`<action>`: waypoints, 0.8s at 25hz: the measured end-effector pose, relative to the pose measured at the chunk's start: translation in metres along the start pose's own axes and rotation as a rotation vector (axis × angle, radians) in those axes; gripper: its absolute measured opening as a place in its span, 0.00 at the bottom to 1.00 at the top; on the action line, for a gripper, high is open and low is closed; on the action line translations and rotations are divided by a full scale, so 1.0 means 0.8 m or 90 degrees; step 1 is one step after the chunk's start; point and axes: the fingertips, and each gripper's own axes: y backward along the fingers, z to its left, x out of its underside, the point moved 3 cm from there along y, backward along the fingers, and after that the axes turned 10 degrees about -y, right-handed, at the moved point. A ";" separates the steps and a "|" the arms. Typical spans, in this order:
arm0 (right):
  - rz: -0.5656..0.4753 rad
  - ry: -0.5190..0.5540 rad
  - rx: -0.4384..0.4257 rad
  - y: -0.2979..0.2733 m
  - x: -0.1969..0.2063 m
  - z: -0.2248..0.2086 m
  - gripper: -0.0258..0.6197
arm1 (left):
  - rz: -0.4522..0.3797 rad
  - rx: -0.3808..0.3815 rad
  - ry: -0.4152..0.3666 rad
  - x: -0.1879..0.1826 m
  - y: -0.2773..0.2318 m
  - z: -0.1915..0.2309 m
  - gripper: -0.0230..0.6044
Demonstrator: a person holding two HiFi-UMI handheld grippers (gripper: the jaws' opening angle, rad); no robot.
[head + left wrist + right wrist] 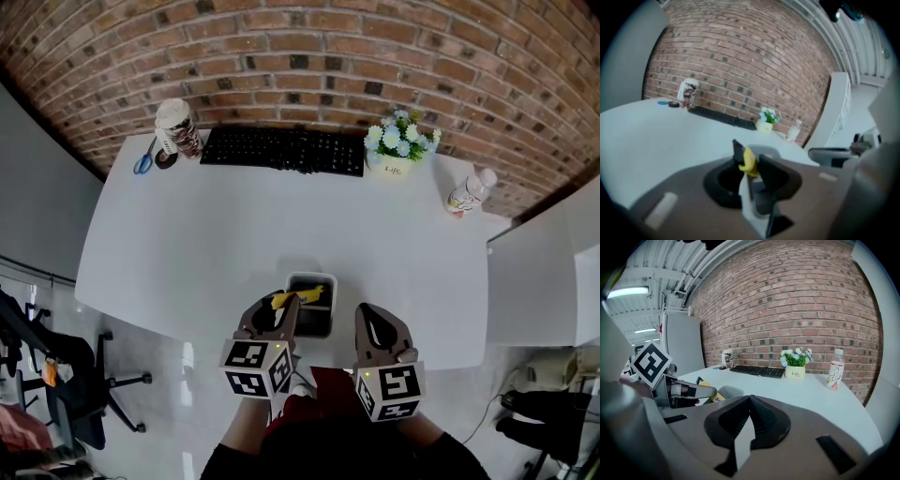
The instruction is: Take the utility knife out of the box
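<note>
A small grey box (312,277) stands near the front edge of the white table (281,225). The yellow utility knife (298,297) pokes up out of it. My left gripper (289,306) reaches over the box's left side, and in the left gripper view its black pads (766,173) sit against both sides of the knife (749,161). My right gripper (364,315) rests just right of the box, jaws shut with nothing between them (750,398). The right gripper view shows the left gripper (693,391) at the box (732,391) with the knife (715,396).
Along the brick wall stand a black keyboard (283,150), a flower pot (400,141), a drink bottle (468,192) and a paper cup (178,127). Blue scissors (145,159) lie beside the cup. An office chair (56,375) stands on the floor at left.
</note>
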 end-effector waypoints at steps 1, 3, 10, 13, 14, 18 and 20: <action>0.000 0.001 0.000 0.001 0.000 0.000 0.05 | -0.001 -0.001 0.000 -0.001 0.000 -0.001 0.19; 0.001 0.001 0.000 0.002 0.001 -0.001 0.05 | -0.001 -0.001 0.000 -0.002 0.001 -0.003 0.19; -0.003 0.002 -0.001 0.006 0.000 0.000 0.05 | -0.010 0.007 0.004 -0.008 0.003 -0.011 0.16; -0.005 0.001 0.000 0.009 0.001 -0.001 0.05 | -0.014 0.012 0.003 -0.009 0.004 -0.014 0.15; -0.006 0.001 0.000 0.011 0.001 -0.001 0.05 | -0.015 0.013 0.002 -0.009 0.004 -0.015 0.15; -0.012 0.001 0.002 0.015 0.000 -0.002 0.05 | -0.018 0.019 -0.003 -0.011 0.004 -0.019 0.14; -0.012 0.001 0.004 0.017 0.003 -0.003 0.05 | -0.016 0.023 -0.004 -0.010 0.004 -0.022 0.14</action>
